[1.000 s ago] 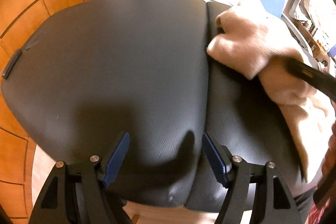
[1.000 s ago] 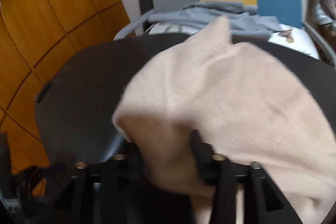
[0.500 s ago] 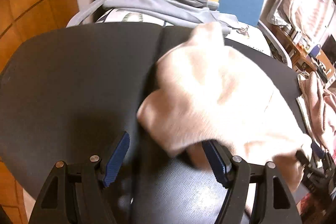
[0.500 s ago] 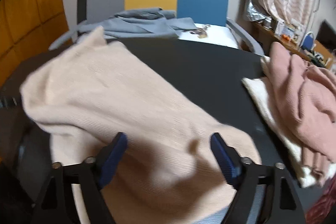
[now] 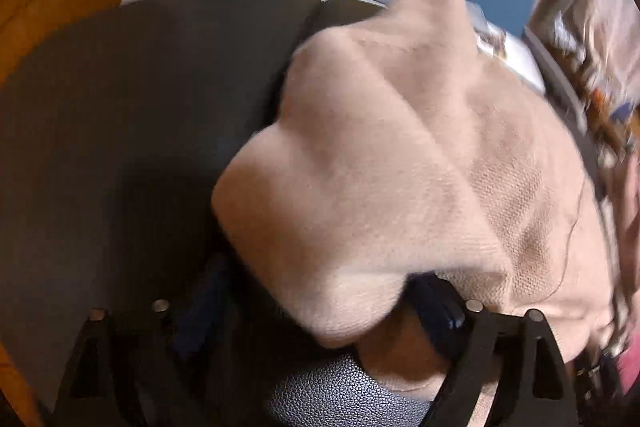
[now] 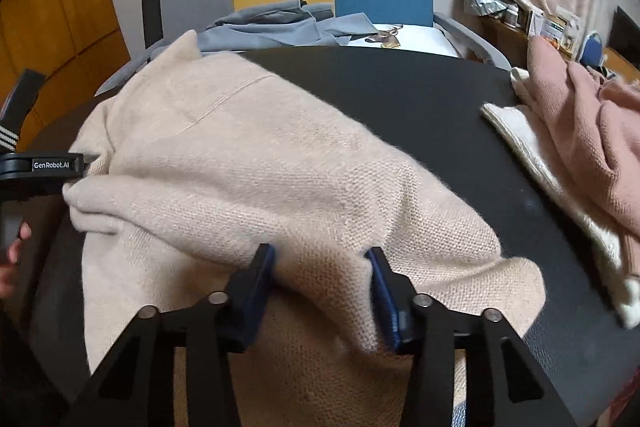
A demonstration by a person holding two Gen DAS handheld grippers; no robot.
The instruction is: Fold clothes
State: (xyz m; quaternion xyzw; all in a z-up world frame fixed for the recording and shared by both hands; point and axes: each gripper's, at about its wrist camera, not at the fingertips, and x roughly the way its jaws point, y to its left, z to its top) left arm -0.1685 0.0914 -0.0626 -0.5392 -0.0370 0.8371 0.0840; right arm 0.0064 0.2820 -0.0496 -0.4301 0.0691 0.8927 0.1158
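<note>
Beige sweater point(image 6: 280, 163) bunched on black counter point(image 6: 420, 99), left of pink clothes pile point(image 6: 584, 131). Right tool point(image 6: 320, 287) closing around a fold; left tool point(image 5: 320, 311) spread under draped knit. Risk: thick fold slipping out, bunching.

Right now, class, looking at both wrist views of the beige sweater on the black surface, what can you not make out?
- Left wrist view: the left gripper is blurred, its pads buried under the beige sweater, so its grip is unreadable.
- Right wrist view: the right gripper is closing with a bunched sweater fold between its pads; the black surface beneath is covered.
- Right wrist view: the pink garment is cut off by the frame edge.
</note>
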